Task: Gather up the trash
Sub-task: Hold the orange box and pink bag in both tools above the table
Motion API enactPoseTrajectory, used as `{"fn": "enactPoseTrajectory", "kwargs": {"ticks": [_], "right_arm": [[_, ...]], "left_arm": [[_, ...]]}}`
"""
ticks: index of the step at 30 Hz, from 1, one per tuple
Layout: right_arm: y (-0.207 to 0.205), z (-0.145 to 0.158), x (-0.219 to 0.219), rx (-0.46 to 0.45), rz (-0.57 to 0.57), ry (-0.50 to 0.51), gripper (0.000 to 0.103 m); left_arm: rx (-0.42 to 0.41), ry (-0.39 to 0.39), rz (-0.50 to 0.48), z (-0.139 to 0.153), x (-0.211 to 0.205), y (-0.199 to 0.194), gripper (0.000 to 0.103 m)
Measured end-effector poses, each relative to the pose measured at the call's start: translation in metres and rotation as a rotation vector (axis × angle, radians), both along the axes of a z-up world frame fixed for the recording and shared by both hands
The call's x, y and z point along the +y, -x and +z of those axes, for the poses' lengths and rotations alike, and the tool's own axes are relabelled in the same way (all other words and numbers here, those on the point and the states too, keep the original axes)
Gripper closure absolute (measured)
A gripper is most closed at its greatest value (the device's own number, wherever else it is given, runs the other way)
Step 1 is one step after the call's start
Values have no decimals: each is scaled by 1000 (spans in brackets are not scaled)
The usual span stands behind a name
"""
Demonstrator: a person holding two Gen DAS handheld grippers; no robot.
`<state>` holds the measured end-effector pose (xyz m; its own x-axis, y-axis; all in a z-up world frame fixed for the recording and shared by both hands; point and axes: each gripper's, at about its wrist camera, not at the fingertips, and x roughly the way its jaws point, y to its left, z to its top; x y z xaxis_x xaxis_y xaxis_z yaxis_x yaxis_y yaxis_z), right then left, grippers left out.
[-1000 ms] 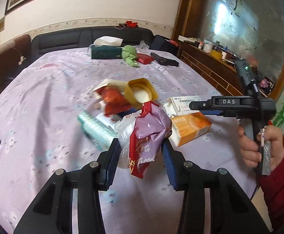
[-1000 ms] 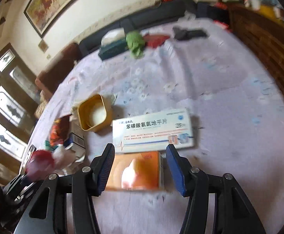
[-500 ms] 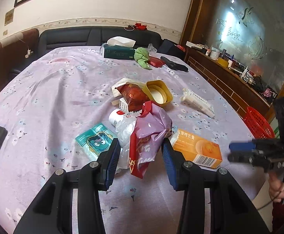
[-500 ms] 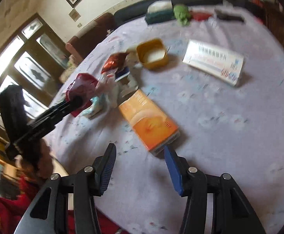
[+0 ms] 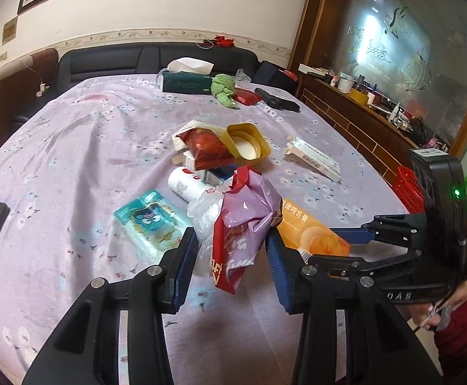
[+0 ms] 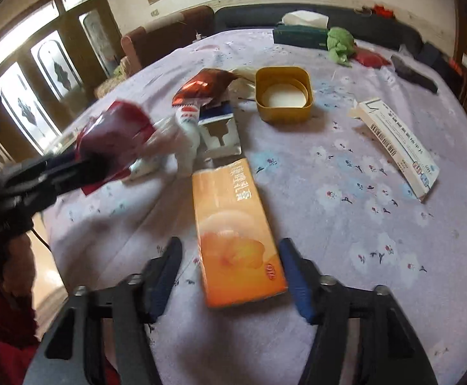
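Two hand-held grippers work over a round table draped in lilac floral cloth. The left gripper clamps a crumpled wad of wrappers: glossy red-and-lilac foil plus clear, crinkled film. The right gripper straddles a long, flat orange carton lying on the cloth; its jaws have just been closing, yet the blue pads stand clear of the carton's edges. Ahead of it sit a rounded-square yellow tub, a shiny red snack bag and, to its right, a white cardboard box.
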<state>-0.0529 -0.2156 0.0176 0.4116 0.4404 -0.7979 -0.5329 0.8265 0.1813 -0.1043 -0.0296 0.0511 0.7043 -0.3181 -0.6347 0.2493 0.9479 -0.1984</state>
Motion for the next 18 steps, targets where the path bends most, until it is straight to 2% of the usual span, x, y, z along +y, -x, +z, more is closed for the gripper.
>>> {"fn": "enactPoseTrajectory", "kwargs": {"ticks": [3, 6, 10, 12, 18], "right_arm": [[8, 2, 0, -38, -38, 19, 50], [16, 6, -13, -63, -120, -35, 51], [27, 18, -31, -205, -301, -40, 51], [28, 21, -38, -246, -359, -49, 51], [33, 18, -54, -296, -460, -59, 51]], "left_arm": [[-9, 3, -17, -1, -9, 0, 61], [-32, -5, -20, -2, -19, 2, 61], [-64, -19, -18, -2, -36, 0, 61], [-90, -33, -11, -1, -45, 0, 61], [-136, -83, -11, -2, -65, -2, 61]]}}
